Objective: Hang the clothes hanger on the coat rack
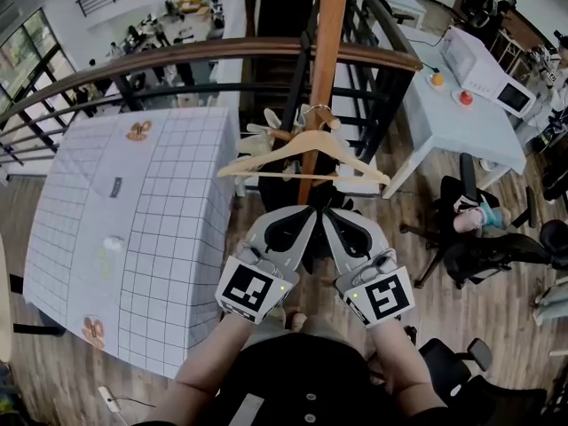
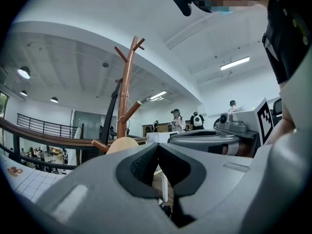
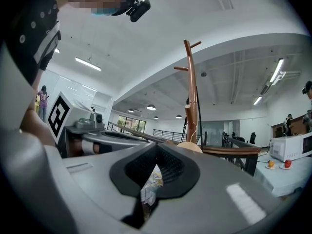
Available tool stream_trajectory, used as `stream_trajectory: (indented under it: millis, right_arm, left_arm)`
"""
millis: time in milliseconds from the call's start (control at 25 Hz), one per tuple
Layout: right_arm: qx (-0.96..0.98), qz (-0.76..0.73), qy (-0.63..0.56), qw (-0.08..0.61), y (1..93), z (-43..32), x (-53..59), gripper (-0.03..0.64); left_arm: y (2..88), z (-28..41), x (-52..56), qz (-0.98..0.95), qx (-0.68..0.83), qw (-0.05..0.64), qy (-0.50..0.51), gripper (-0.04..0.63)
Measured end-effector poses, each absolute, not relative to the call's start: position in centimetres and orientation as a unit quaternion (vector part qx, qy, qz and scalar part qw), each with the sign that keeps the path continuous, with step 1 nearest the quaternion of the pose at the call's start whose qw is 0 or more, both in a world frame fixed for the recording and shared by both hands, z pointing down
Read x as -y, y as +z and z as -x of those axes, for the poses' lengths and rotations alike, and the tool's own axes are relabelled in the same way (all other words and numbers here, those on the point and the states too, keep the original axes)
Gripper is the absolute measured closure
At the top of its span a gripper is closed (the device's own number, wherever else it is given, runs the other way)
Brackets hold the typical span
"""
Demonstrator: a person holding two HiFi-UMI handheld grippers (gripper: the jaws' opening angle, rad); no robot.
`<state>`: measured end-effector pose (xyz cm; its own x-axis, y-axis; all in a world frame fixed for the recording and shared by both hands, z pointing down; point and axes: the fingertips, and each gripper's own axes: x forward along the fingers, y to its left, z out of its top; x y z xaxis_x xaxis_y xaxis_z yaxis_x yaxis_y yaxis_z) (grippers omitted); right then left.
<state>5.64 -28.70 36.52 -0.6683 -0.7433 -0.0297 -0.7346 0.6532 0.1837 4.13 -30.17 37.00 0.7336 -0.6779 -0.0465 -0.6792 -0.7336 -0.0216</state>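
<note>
A pale wooden hanger (image 1: 266, 160) hangs against the brown coat rack pole (image 1: 327, 51), with its metal hook (image 1: 321, 114) at a short peg beside the pole. My left gripper (image 1: 300, 213) and right gripper (image 1: 330, 213) sit side by side just below the hanger, pointing at the pole. Both are shut with nothing between their jaws. In the left gripper view, the shut left gripper (image 2: 157, 146) faces the coat rack (image 2: 124, 96), and a rounded piece of the hanger (image 2: 122, 144) shows over the jaw. The right gripper (image 3: 157, 146) likewise faces the coat rack (image 3: 191, 96) and the hanger (image 3: 191, 147).
A table with a grid-patterned cloth (image 1: 133, 238) stands at the left. A curved brown railing (image 1: 222, 53) runs behind the rack. At the right are a white desk (image 1: 444, 122) with a microwave (image 1: 484, 69), and black office chairs (image 1: 479, 238).
</note>
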Motion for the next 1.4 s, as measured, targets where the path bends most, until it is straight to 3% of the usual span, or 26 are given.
stream_trajectory:
  millis: [920,1400]
  right_arm:
    - [0.922,-0.386,-0.029,0.014,37.1,-6.3,29.0,0.62]
    - [0.934,-0.354,-0.028,0.044,37.7,-6.0,28.7,0.62]
  left_arm:
    - [37.8,-3.7,29.9,0.928,-0.373,0.008,0.016,0.598]
    - [38.1,-4.0,29.9,0.929,-0.369,-0.002,0.014,0.598]
